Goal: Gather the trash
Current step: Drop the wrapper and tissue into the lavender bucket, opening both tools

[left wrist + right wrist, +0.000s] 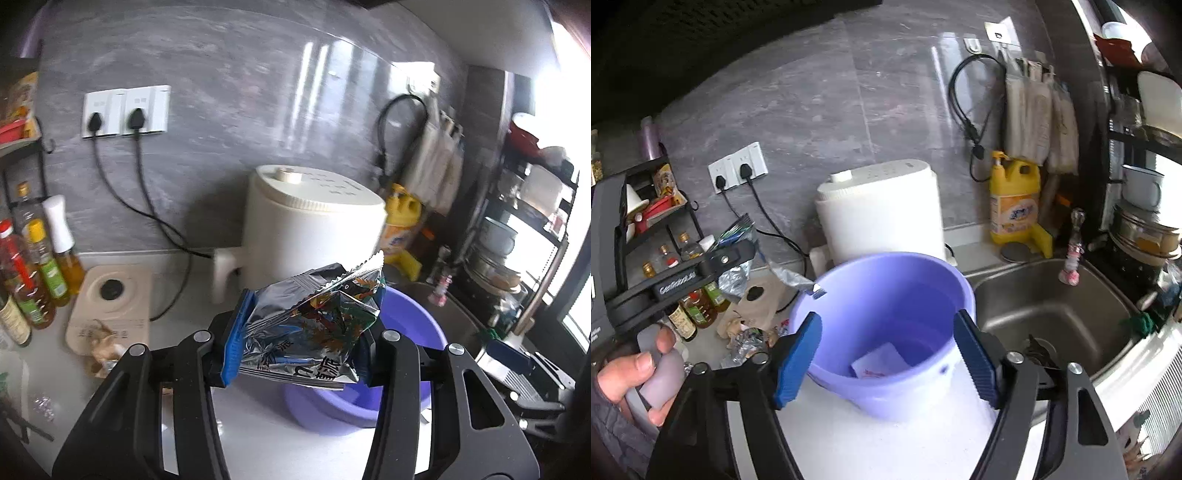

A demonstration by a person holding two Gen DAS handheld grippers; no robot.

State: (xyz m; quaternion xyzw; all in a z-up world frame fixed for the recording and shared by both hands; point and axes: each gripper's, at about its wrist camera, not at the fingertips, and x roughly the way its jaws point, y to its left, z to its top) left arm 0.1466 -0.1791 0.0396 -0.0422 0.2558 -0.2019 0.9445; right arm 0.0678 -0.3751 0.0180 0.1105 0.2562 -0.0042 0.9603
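Now two grippers at one purple bucket (886, 332), each with a different load.

Between its blue pads the left gripper (299, 343) pinches one crinkled foil snack bag (314, 325), held above the bucket near the white cooker (310, 236). Over the bucket mouth the right gripper (886, 354) stands wide with nothing between its pads; one pale wrapper (881, 363) lies at the bottom, its print blurred. More crumpled scraps (746, 341) sit on the counter (868, 443) left of the bucket, too jumbled to count. Two plugs fill the wall sockets (737, 170). One yellow detergent jug (1015, 199) stands by the sink (1052, 306). A hand (635, 373) is cut off at the frame edge.
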